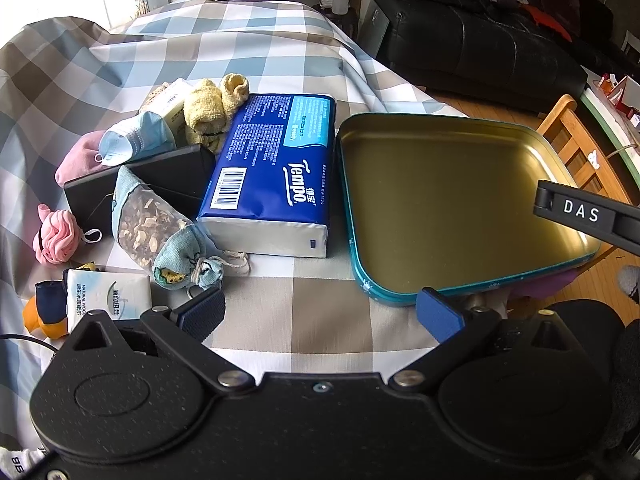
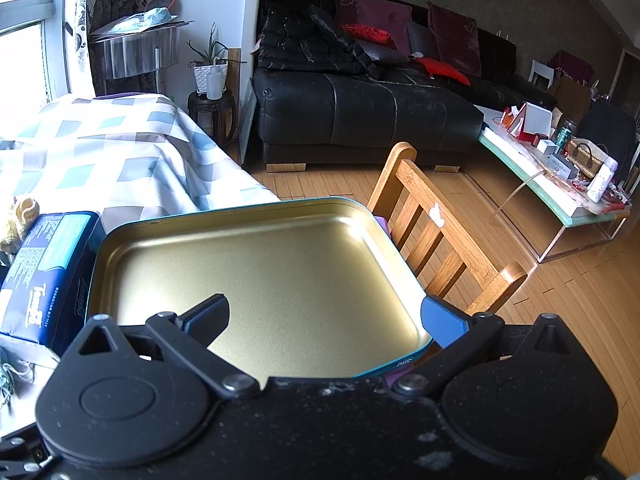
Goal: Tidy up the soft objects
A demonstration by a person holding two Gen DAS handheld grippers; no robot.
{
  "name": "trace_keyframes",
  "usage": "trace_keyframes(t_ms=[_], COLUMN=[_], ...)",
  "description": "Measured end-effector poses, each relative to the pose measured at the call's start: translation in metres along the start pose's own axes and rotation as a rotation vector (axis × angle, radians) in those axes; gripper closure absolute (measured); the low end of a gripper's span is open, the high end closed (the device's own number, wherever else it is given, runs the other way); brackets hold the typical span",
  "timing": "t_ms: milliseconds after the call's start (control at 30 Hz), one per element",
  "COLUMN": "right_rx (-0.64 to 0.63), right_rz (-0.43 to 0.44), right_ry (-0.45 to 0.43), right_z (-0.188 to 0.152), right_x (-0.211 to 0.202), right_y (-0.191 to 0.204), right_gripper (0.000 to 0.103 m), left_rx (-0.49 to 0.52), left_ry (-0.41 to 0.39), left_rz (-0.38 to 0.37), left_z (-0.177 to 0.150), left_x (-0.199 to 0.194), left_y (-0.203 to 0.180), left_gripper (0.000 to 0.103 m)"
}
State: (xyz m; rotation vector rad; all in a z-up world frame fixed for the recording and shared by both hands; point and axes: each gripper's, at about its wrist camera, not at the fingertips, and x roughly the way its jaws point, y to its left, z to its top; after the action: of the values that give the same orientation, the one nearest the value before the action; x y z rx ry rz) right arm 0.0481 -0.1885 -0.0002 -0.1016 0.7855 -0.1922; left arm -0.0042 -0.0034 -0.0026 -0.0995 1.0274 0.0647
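Both grippers, left gripper (image 1: pixel 320 312) and right gripper (image 2: pixel 326 318), are held spread wide and empty, fronted by a gold tin tray (image 1: pixel 452 208), flanked by a Tempo tissue pack (image 1: pixel 272 176), beyond which a sachet (image 1: pixel 160 228), face mask (image 1: pixel 136 140) and yellow cloth (image 1: pixel 212 112) are piled on the checked cloth (image 1: pixel 256 48).

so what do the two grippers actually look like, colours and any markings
Both match: the left gripper and right gripper have matte black speckled bodies with round housings, triangular cutouts, silver rivets and black linkage bars ending in blue textured finger pads. In the left wrist view the right gripper's black side carries white "DAS" lettering. No cables or sleeves can be made out on them.
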Motion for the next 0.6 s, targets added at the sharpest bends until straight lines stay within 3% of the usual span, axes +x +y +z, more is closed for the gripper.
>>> trace_keyframes(t_ms=[600], right_rx=[-0.006], right_rz=[0.002], right_ry=[0.010], right_z=[-0.0013], right_x=[0.0020], right_y=[0.0013], right_gripper=[0.001], left_rx=[0.007], left_ry=[0.012], left_rz=[0.002], left_z=[-0.0019], left_x=[0.0035], left_y=[-0.0011], left_gripper=[0.005])
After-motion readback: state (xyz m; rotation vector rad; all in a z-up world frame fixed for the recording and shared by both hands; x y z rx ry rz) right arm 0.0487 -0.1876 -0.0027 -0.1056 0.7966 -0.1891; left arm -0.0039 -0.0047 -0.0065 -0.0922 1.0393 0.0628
